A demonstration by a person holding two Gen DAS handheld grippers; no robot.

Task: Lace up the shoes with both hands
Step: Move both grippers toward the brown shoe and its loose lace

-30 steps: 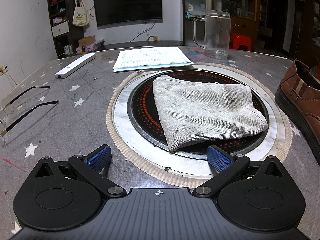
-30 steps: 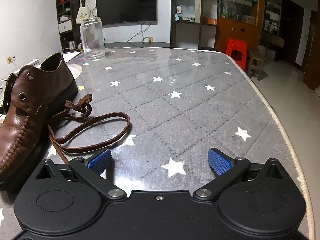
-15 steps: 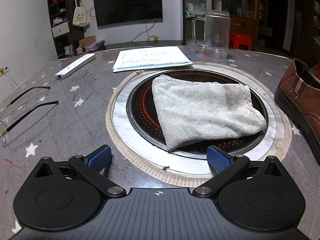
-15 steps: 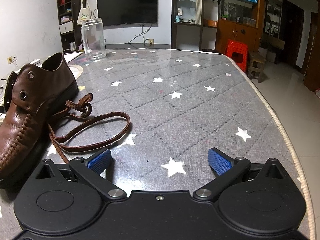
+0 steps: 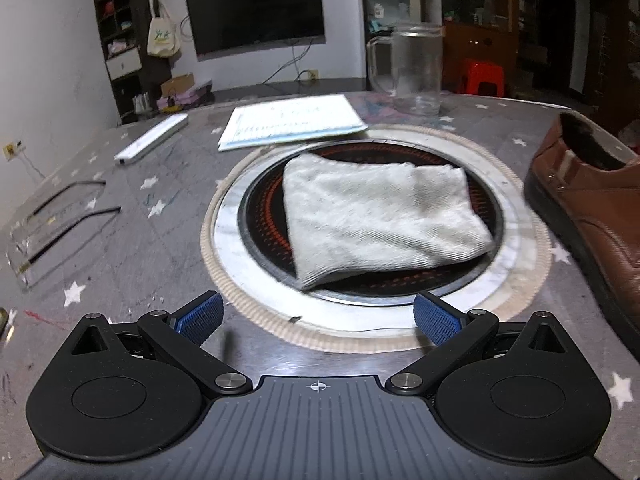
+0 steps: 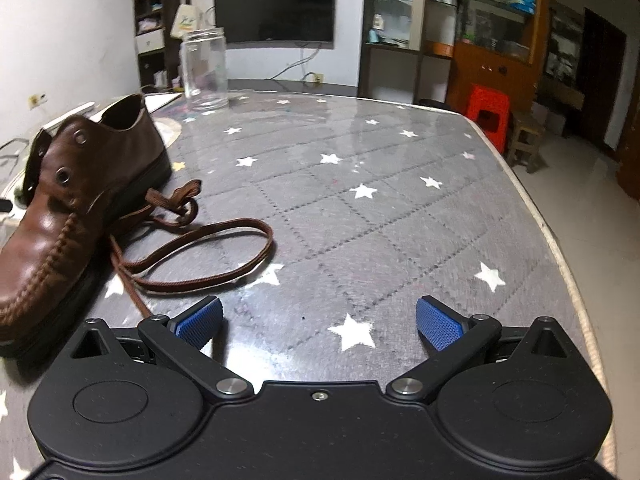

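Both claws stood wide, holding nothing. Left gripper, with blue ribbed pads, hovered low over the grey star-printed tabletop, facing a folded off-white towel that lay on a round black inset hob. Beyond it lay a sheet of printed paper and stood a clear glass jug. Brown leather shoe rested at the right edge of this view. Right gripper hovered near the shoe's toe side; the shoe lay at left, eyelets empty. Brown flat shoelace lay loose in a loop on the table, just beside the sole, one end knotted.
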